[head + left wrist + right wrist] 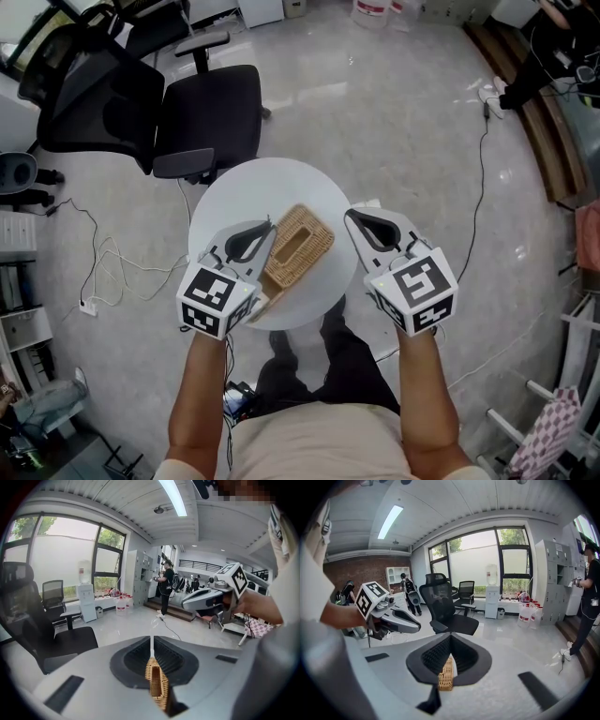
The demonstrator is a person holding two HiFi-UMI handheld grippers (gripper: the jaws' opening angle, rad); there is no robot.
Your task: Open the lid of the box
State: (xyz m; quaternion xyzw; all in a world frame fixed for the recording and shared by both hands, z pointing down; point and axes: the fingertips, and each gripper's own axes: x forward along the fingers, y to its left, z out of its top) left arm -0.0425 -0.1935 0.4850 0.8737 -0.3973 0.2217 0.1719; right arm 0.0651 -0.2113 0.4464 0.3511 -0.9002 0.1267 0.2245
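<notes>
A woven wicker box with a slotted lid lies on the round white table. My left gripper hovers just left of the box, jaws shut with nothing in them. My right gripper hangs to the right of the box, apart from it, and its jaws also meet at the tip. In the left gripper view the closed tip sits over the box, which shows through the gap behind the pads. The right gripper view shows the same: its tip is above the box.
Two black office chairs stand just beyond the table. Cables trail on the floor at the left. The person's legs are at the table's near edge. A person stands far off by the lockers.
</notes>
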